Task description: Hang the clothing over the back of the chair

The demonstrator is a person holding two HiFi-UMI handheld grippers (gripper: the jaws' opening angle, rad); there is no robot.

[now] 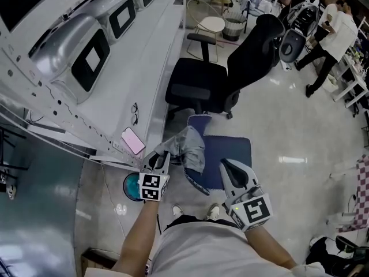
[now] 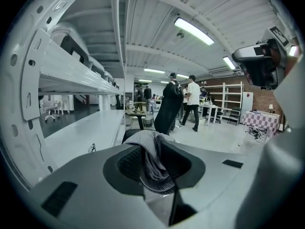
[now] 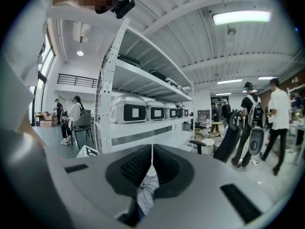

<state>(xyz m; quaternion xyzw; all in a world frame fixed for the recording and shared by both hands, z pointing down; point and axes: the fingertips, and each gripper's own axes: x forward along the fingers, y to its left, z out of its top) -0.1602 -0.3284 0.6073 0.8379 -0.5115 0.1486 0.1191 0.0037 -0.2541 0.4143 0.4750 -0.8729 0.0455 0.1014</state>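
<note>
The grey clothing [image 1: 193,149] is bunched over the blue chair [image 1: 236,149], at 1 o'clock from the left gripper [image 1: 162,159], whose jaws are parted round a fold. The right gripper [image 1: 225,165] is clamped on pale fabric. The cloth is best spread evenly before release, so sliding is avoided.

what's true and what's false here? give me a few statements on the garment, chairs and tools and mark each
1. The garment lies on the blue chair. True.
2. The black chair has clothing hung on it. False: nothing hangs on it.
3. The left tool has the garment between its jaws. True.
4. The jaws of the right tool stand wide apart. False: their tips meet.
5. The phone lies on the floor. False: it lies on the table.
</note>
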